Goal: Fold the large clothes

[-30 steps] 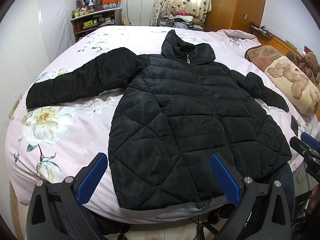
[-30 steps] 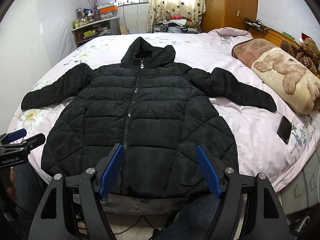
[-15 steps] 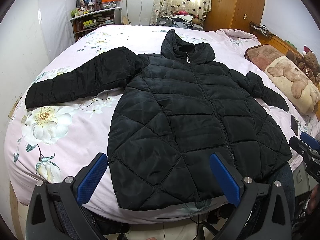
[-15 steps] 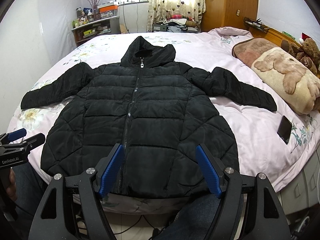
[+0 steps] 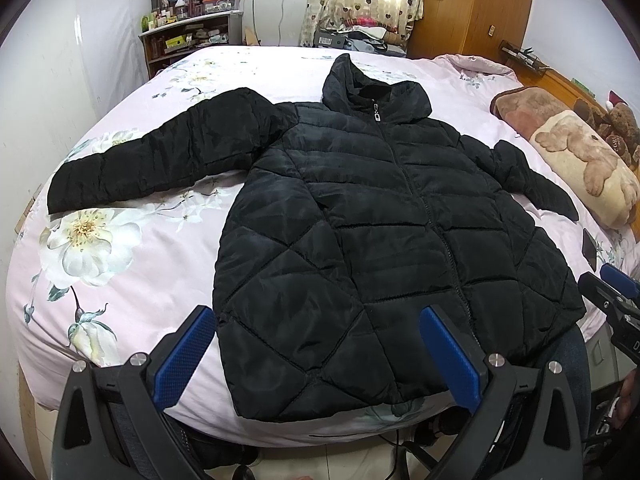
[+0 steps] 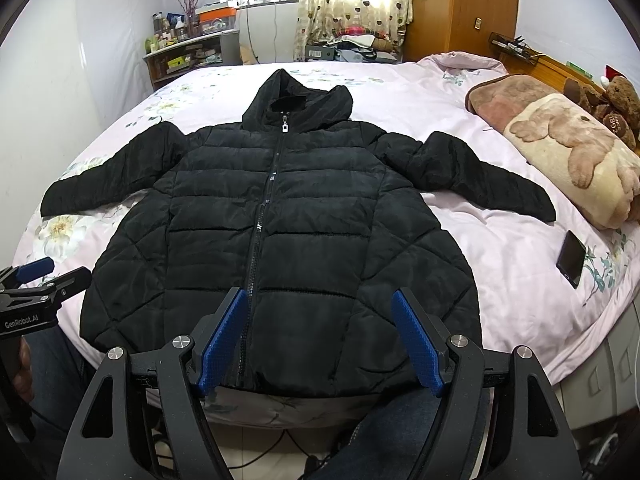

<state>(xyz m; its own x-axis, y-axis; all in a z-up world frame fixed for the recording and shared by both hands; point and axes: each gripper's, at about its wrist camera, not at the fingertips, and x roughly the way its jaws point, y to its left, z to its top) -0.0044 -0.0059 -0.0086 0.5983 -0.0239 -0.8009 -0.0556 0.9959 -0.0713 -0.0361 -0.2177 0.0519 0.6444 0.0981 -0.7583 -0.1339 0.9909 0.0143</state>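
A black quilted hooded jacket (image 5: 360,232) (image 6: 280,224) lies flat and zipped on the bed, front up, hood toward the far side, both sleeves spread outward. My left gripper (image 5: 316,352) hangs open just above the jacket's near hem, left of the zip, with nothing between its blue pads. My right gripper (image 6: 320,340) is open too, over the hem around the zip's lower end. Each gripper shows at the edge of the other's view.
The bed (image 5: 120,264) has a pink floral sheet. A dark phone (image 6: 572,258) lies near the bed's right edge. A bear-print pillow (image 6: 568,152) and teddy bears (image 6: 612,104) sit at the right. Shelves (image 6: 188,52) and a wardrobe (image 6: 460,4) stand behind. A person's legs in jeans (image 6: 384,436) are at the near edge.
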